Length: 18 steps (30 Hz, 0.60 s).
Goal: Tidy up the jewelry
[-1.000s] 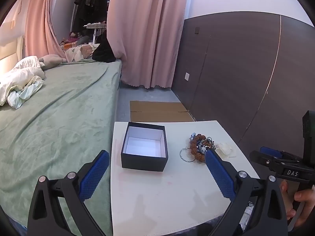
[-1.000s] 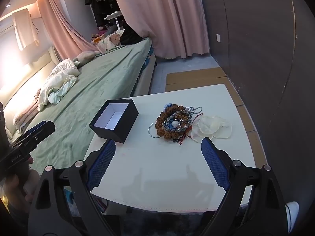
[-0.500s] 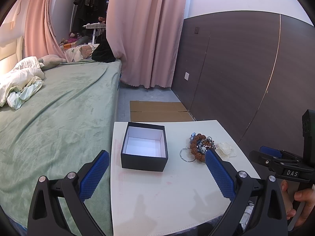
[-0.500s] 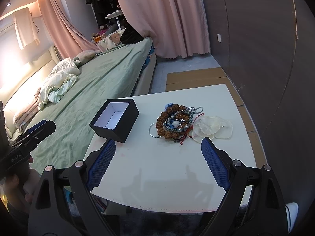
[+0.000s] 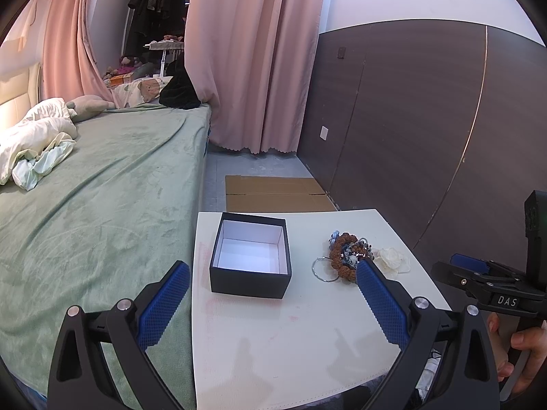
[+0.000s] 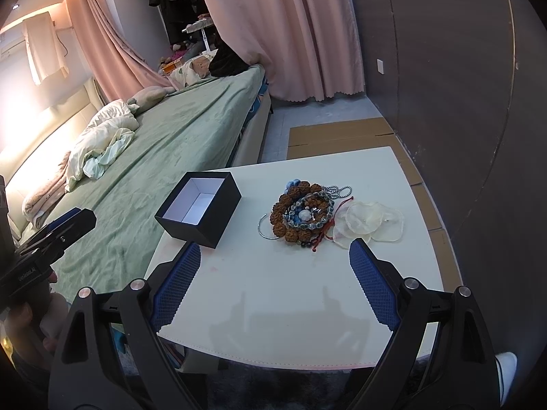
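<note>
An open black box with a white inside (image 5: 251, 256) (image 6: 200, 209) stands on the left part of a white table (image 5: 290, 341) (image 6: 283, 294). A pile of jewelry (image 5: 347, 254) (image 6: 302, 215) lies to its right: brown bead bracelets, grey-blue beads, a silver hoop, a red cord, a chain. Pale translucent shell discs (image 6: 371, 222) lie beside the pile. My left gripper (image 5: 271, 273) is open and empty above the table's near part. My right gripper (image 6: 275, 256) is open and empty, short of the pile.
A bed with a green blanket (image 5: 85, 198) runs along the table's left side. A dark wall panel (image 5: 427, 136) is to the right. Flat cardboard (image 5: 273, 193) lies on the floor behind the table. Pink curtains (image 5: 253, 51) hang at the back.
Both views have shifted only very slightly. Nothing on the table has moved, and both grippers stay open.
</note>
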Each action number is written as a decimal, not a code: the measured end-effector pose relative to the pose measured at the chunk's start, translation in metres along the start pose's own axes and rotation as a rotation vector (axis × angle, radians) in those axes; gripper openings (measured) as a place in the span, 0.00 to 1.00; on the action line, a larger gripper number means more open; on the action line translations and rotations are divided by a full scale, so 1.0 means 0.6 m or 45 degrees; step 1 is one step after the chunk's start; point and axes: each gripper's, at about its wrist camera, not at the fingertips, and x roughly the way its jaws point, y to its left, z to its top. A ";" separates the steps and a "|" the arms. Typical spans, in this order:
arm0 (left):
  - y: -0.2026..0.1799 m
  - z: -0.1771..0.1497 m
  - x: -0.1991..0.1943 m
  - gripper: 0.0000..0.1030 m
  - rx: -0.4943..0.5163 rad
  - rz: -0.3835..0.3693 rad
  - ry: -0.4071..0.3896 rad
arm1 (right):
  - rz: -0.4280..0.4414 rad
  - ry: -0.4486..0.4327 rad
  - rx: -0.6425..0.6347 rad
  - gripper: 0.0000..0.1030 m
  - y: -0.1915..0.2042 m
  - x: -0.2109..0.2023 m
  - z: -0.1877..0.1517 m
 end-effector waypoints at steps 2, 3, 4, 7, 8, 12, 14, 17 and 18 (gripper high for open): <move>0.001 0.000 0.000 0.92 -0.001 0.000 0.001 | 0.001 0.001 0.000 0.86 -0.001 0.001 0.000; 0.001 0.000 0.000 0.92 -0.001 0.000 0.000 | 0.001 0.001 0.001 0.86 -0.001 0.001 0.001; 0.000 0.000 0.000 0.92 0.000 0.001 -0.001 | -0.001 0.003 0.002 0.86 -0.001 0.002 0.001; 0.000 0.001 0.000 0.92 0.000 0.001 -0.001 | -0.001 0.004 -0.001 0.86 0.003 -0.003 0.004; 0.000 0.001 0.000 0.92 0.001 0.002 -0.002 | -0.001 0.001 -0.006 0.86 0.004 -0.005 0.005; 0.002 0.005 0.001 0.92 -0.009 -0.001 -0.005 | -0.015 0.003 -0.012 0.86 0.003 -0.006 0.007; 0.004 0.008 -0.002 0.92 -0.012 -0.004 -0.006 | -0.016 0.005 -0.002 0.86 0.002 -0.007 0.009; 0.005 0.010 -0.002 0.92 -0.005 -0.001 -0.006 | -0.018 0.002 -0.005 0.86 0.003 -0.009 0.010; 0.006 0.009 -0.002 0.92 -0.004 -0.002 -0.007 | -0.017 0.004 -0.005 0.86 0.002 -0.009 0.011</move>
